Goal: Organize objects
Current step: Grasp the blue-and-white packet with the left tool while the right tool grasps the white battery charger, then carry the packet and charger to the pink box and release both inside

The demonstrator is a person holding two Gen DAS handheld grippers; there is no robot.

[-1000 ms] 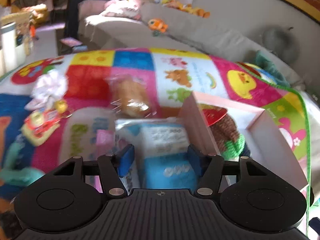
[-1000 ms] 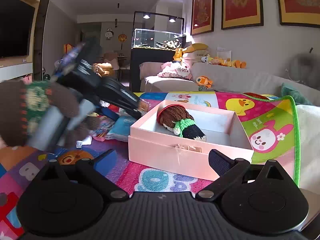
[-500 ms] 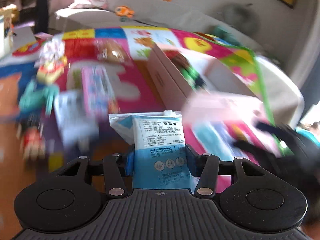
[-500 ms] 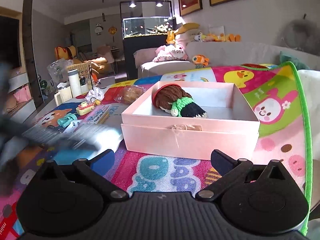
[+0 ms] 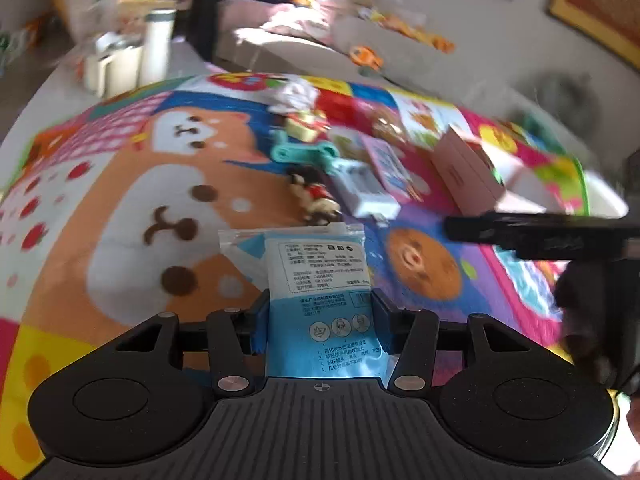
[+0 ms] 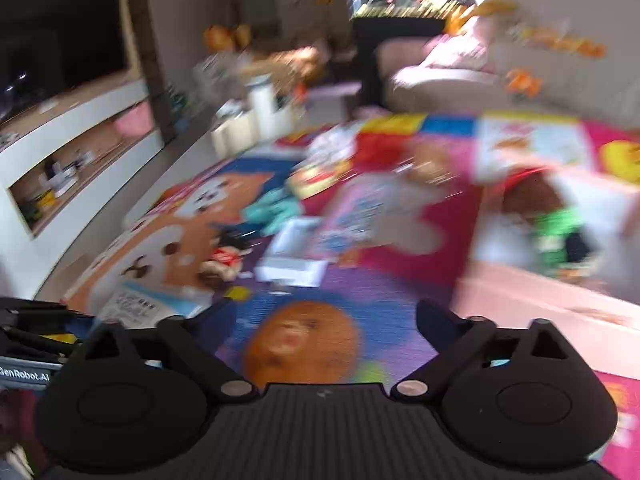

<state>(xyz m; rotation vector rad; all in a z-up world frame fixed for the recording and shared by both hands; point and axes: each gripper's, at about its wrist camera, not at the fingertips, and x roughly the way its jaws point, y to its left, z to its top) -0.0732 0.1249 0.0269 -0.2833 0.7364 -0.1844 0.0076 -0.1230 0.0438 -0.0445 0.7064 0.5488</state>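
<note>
Left tool (image 5: pixel 320 314) of mine clamped on a blue-and-white packet (image 5: pixel 316 280), held above the colourful play mat (image 5: pixel 120 200), right tool (image 6: pixel 326 320) with nothing between its jaws, closing from wide, pink box (image 6: pixel 540 304) just right of it, blurred.

A flat blue-and-white plastic packet with a printed white label (image 5: pixel 320 280) sits upright between the blue pads of the left tool (image 5: pixel 319 320), pressed on both sides, above the colourful play mat (image 5: pixel 120 200). On the mat lie a teal plastic toy (image 5: pixel 306 154), a small dark-haired doll in red (image 5: pixel 314 196), a white flat box (image 5: pixel 366 194) and a pink printed packet (image 5: pixel 390 164), close together. The pink open cardboard box (image 5: pixel 468 172) at the right holds a brown knitted doll with a green scarf (image 6: pixel 536 208).
</note>
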